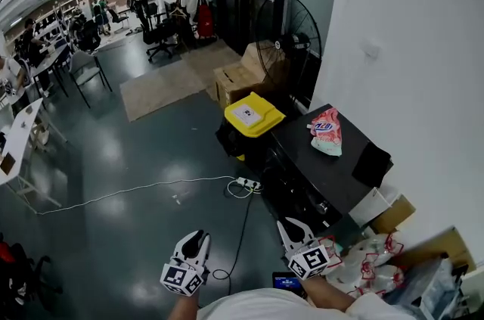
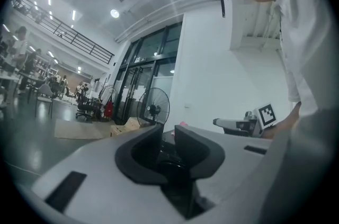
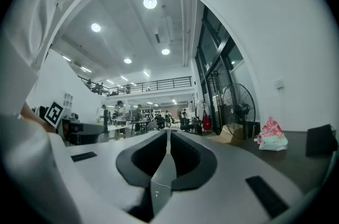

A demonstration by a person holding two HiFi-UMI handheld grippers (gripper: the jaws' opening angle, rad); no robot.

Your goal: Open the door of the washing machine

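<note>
The washing machine (image 1: 318,182) is a black box against the white wall on the right. A pink bag (image 1: 326,131) and a black item (image 1: 372,163) lie on its top. Its front is too dark to make out the door. Both grippers hang low in the head view, short of the machine and touching nothing. My left gripper (image 1: 197,238) (image 2: 168,130) has a narrow gap between its jaws, with nothing in it. My right gripper (image 1: 293,228) (image 3: 168,132) is nearer the machine, its jaws meeting along a thin line. The pink bag (image 3: 271,135) shows to its right.
A yellow-lidded bin (image 1: 253,114), cardboard boxes (image 1: 238,80) and a standing fan (image 1: 291,38) sit beyond the machine. A power strip (image 1: 248,184) with a white cable lies on the floor beside it. Plastic bags (image 1: 370,265) pile up at the lower right. Desks and people fill the far left.
</note>
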